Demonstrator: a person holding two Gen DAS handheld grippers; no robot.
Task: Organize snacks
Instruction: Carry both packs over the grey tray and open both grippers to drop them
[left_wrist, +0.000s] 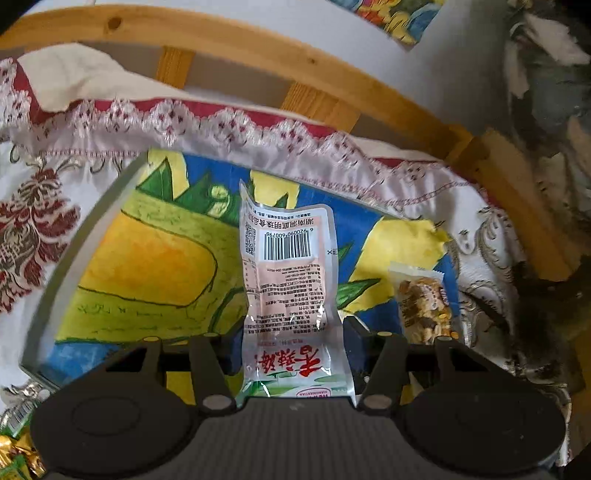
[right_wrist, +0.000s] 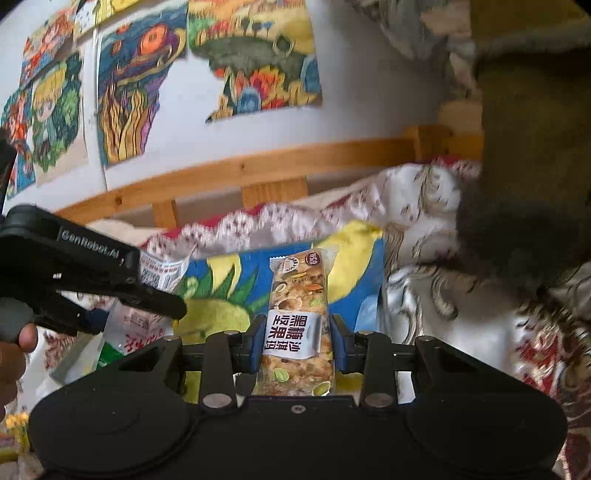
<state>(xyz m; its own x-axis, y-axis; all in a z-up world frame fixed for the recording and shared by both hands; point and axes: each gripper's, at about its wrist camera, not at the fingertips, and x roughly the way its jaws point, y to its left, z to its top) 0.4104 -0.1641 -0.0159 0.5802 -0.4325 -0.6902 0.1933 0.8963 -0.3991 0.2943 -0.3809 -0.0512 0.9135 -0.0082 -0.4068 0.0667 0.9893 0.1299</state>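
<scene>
From the right wrist alone, fingers (right_wrist: 260, 341) clamp the nut bar (right_wrist: 298, 321); left fingers (left_wrist: 352, 341) pinch the pouch (left_wrist: 290, 280).

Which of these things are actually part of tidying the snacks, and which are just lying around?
Part of the job:
- pink-and-white snack packet, in the left gripper
- nut bar, in the right gripper
- colourful tray below them

Just there:
- lace-edged cloth
- wooden rail
- drawings on the wall

"GenRobot.AI" on left gripper (right_wrist: 92, 291); "黑糖沙琪玛坚果" on nut bar (right_wrist: 301, 317).
</scene>
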